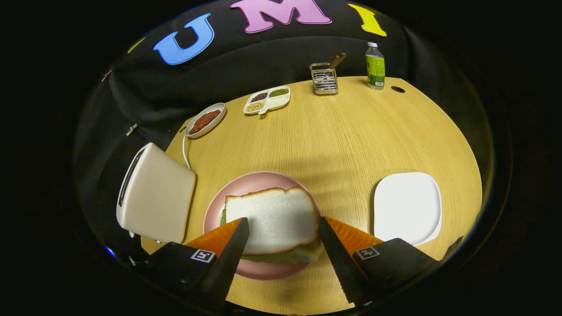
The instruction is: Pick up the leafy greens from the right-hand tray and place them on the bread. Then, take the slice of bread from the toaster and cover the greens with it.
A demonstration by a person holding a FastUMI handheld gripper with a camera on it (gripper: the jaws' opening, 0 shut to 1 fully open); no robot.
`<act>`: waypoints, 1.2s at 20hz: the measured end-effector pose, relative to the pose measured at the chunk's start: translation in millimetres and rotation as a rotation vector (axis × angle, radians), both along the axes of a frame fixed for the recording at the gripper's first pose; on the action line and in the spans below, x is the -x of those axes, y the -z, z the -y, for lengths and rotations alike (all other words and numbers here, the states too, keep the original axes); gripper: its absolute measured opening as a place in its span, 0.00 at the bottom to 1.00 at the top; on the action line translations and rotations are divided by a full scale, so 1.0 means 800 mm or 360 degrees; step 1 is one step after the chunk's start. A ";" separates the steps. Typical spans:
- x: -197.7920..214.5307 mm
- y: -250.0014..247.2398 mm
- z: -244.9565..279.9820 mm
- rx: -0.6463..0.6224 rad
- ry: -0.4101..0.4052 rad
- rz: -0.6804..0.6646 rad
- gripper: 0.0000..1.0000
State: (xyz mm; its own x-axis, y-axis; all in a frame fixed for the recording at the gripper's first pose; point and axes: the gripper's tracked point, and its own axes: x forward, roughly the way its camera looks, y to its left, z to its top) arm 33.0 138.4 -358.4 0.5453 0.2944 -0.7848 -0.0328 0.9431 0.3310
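Hovering above the pink plate (263, 271), gripper (283, 228) spread open, fingers flanking the top bread slice (272, 217) over greens (290, 256).

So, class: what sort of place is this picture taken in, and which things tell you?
Probably a staged kitchen table in a booth: a toaster, a sandwich on a pink plate, condiment dishes. The hand-held gripper hangs open around the sandwich.

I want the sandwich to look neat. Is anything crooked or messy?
Mostly neat. The top bread slice sits a bit off: leafy greens peek out beneath it on the pink plate. The gripper has its jaws open either side. Nothing is spilled.
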 end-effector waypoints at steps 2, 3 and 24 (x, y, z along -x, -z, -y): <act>-0.002 -0.018 0.013 0.0017 0.0003 0.0047 0.99; -0.001 -0.031 0.017 0.0009 0.0010 0.0066 0.99; 0.002 -0.381 0.171 0.0188 0.0227 0.1142 0.99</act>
